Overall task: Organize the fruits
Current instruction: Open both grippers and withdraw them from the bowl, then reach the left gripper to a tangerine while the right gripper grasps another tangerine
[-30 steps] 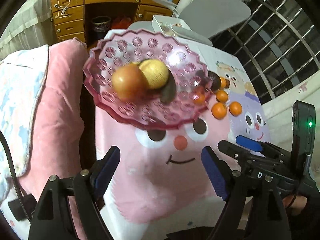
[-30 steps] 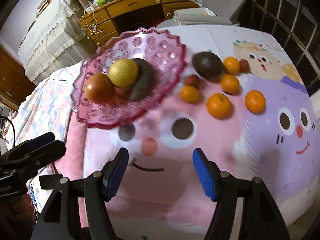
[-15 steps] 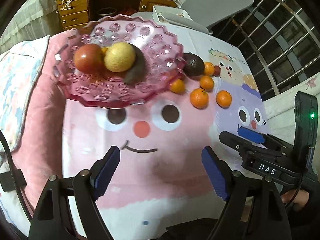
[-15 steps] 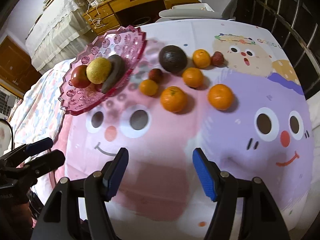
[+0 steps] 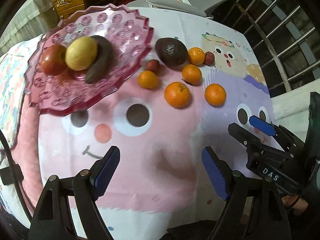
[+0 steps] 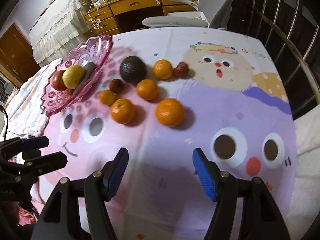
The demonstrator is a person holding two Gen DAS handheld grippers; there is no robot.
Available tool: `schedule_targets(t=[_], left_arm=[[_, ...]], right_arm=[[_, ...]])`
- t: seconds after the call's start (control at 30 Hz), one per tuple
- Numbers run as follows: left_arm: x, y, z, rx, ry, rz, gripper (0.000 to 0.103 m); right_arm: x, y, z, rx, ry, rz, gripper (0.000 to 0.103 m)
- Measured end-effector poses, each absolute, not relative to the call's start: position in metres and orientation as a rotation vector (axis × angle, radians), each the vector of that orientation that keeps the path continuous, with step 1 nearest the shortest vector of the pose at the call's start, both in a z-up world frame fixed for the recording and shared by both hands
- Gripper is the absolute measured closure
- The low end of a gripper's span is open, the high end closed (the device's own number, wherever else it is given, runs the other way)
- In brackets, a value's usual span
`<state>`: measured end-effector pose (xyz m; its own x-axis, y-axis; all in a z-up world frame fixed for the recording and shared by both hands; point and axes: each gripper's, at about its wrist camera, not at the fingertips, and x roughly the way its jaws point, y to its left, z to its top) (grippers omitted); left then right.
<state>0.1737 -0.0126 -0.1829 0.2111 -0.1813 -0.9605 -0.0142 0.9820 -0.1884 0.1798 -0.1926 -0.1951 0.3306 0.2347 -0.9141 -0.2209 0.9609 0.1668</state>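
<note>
Bedroom, cartoon-print cloth [image 6: 200,104] over table, wooden desk behind
L gripper [image 5: 160,172] + R gripper [image 6: 160,172]: jaws apart, nothing btwn, both over bare cloth
Pink dish [image 5: 128,46] holds red fruit, yellow fruit, dark piece
Left: 5 oranges [image 6: 169,112], avocado [image 6: 133,72], 2 small red fruits loose beside dish – approx 1/4 done

Likely home bedroom, wooden desk [image 6: 140,2], bedding [image 6: 26,100]

On the tablecloth [image 6: 230,108], the dish [image 6: 60,100] sits at the left holding 3 fruits [image 6: 73,76]. Right of it lie the avocado [image 6: 133,72], 5 oranges [image 6: 169,112] and 2 small fruits [image 6: 116,85]. A desk [image 6: 140,2] stands behind.
</note>
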Motion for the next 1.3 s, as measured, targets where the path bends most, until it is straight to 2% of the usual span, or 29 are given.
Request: schedule_targets(t=[0.3, 0.8, 0.93, 1.07, 1.13, 1.3], left_arm=[[0.219, -0.047, -0.202, -0.173, 1.37, -0.069, 0.02], [0.265, -0.057, -0.249, -0.273, 1.38, -0.037, 0.021], [0.27, -0.057, -0.254, -0.274, 1.37, -0.039, 0.031], [0.275, -0.058, -0.26, -0.278, 1.373, -0.039, 0.042], [0.277, -0.059, -0.262, -0.285, 1.373, -0.042, 0.049], [0.281, -0.061, -0.267, -0.288, 1.368, -0.028, 0.056]], right_arm=[[0.199, -0.21, -0.209, -0.117, 1.039, 0.386, 0.036], [0.212, -0.191, -0.243, -0.227, 0.956, 0.543, 0.036], [0.216, -0.186, -0.246, -0.233, 0.947, 0.556, 0.037], [0.218, -0.182, -0.248, -0.235, 0.943, 0.566, 0.048], [0.218, -0.18, -0.248, -0.248, 0.941, 0.563, 0.049], [0.224, -0.182, -0.247, -0.213, 0.97, 0.559, 0.05]])
